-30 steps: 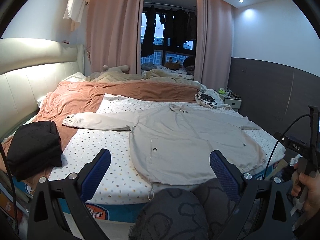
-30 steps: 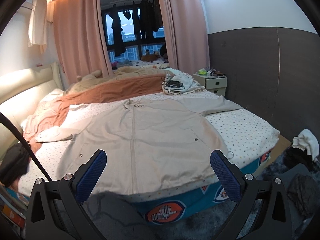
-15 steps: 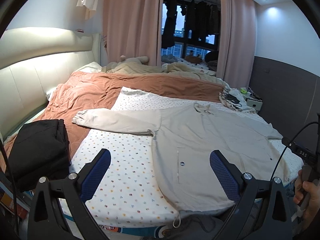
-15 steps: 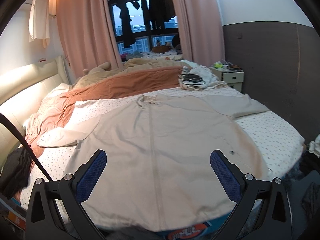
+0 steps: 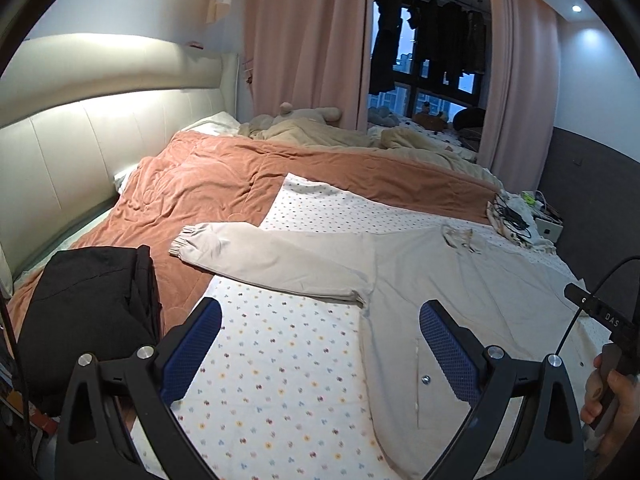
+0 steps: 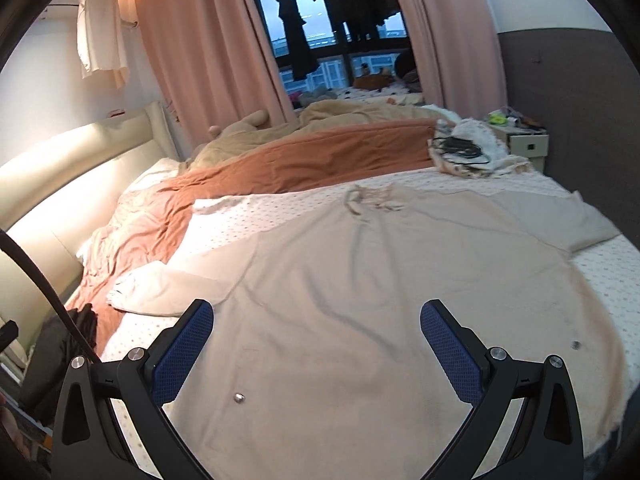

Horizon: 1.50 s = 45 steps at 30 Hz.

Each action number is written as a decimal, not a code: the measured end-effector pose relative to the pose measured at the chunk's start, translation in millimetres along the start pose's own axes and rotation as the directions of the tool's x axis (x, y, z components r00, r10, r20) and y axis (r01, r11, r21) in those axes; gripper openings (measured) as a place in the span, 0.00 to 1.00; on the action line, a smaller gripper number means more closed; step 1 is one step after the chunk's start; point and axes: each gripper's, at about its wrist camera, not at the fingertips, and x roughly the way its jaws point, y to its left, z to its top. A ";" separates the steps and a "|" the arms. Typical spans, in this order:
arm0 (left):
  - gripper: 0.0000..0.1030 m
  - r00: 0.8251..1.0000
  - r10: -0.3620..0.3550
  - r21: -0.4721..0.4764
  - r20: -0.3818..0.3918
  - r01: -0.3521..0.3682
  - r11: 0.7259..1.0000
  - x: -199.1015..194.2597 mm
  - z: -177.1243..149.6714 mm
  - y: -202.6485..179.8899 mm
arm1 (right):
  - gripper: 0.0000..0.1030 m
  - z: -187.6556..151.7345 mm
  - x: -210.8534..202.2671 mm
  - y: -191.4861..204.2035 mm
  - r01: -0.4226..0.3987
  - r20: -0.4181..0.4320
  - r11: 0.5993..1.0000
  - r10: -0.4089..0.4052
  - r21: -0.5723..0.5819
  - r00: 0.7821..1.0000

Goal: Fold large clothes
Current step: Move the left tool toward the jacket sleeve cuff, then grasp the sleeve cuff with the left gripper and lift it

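A large beige jacket point(image 6: 360, 280) lies spread flat, front up, on a bed point(image 5: 280, 380) with a dotted white sheet. Its left sleeve point(image 5: 272, 256) stretches out toward a rust-coloured blanket point(image 5: 208, 184); the right sleeve point(image 6: 560, 216) reaches the bed's far right side. The left claw point(image 5: 320, 344) hangs above the sheet near the jacket's left hem, fingers wide apart, gripping nothing. The right claw point(image 6: 316, 344) hangs over the jacket's body, also spread and empty. A folded black garment point(image 5: 88, 312) sits at the near left.

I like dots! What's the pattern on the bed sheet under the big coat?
White bed sheet with small colourful dots, clearest in the left wrist view.
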 end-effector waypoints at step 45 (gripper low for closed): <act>0.64 0.898 0.119 -0.382 -0.423 -0.296 0.875 358.3 -11.3 167.3 | 0.82 72.0 268.2 -31.0 -0.045 -0.422 0.999 0.039 -0.005 0.906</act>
